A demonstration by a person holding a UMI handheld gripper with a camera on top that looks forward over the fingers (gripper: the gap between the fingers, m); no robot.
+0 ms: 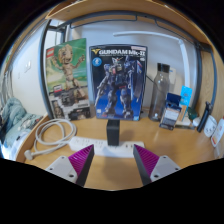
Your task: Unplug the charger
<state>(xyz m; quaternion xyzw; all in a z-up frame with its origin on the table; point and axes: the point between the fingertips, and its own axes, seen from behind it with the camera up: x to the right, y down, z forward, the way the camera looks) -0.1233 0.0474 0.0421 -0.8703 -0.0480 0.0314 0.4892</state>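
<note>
A black charger (113, 132) stands upright, plugged into a white power strip (104, 148) that lies on the wooden table (112, 170). The strip's white cable (52, 133) coils away to the left. My gripper (113, 160) is open, its two fingers with purple pads (80, 159) spread wide just short of the strip. The charger is ahead of the fingers, centred between them and apart from both.
Two model kit boxes (120, 80) stand against the wall behind the strip, one with a Gundam picture. A clear bottle (160, 90) and small items (175, 108) stand to the right. A cloth (12, 118) lies at the far left.
</note>
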